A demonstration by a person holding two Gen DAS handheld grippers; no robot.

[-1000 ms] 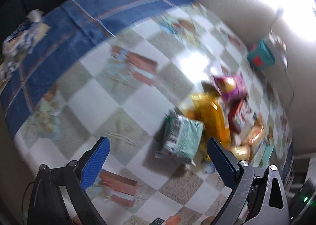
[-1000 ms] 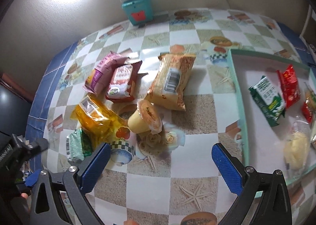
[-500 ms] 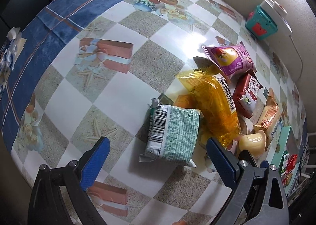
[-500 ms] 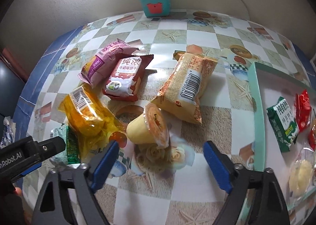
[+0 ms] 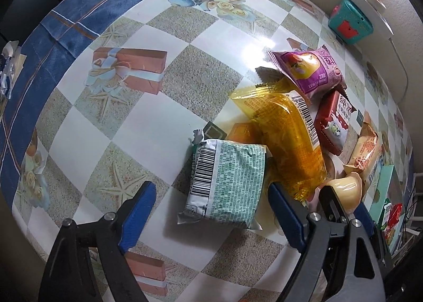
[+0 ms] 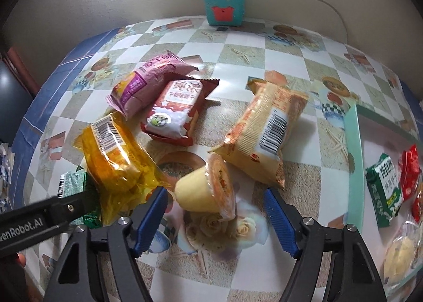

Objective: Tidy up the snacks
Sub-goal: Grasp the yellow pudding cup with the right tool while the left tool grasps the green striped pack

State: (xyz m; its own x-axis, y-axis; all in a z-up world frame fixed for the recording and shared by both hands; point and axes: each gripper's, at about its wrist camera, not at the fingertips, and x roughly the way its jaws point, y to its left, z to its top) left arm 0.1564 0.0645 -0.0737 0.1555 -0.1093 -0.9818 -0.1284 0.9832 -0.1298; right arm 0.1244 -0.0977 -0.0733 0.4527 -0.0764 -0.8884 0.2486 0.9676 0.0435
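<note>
Two grippers have just been narrowing, neither yet pinching: left gripper (image 5: 208, 212) straddles the green packet (image 5: 227, 183), right gripper (image 6: 215, 212) the pudding cup (image 6: 208, 188) beside the tray (image 6: 353, 143); centre each, then squeeze gently.

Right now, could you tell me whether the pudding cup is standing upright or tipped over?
Tipped over: the pudding cup lies on its side, its sealed lid facing sideways.

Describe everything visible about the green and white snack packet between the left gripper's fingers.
The green and white packet is a puffy, crinkled foil pouch lying flat on the checked tablecloth, printed side with fine green text and a black barcode facing up. Its sealed ends are crimped. Its right edge touches the yellow packet. The left gripper straddles it, jaws just closing, pads not yet pressing.
</note>
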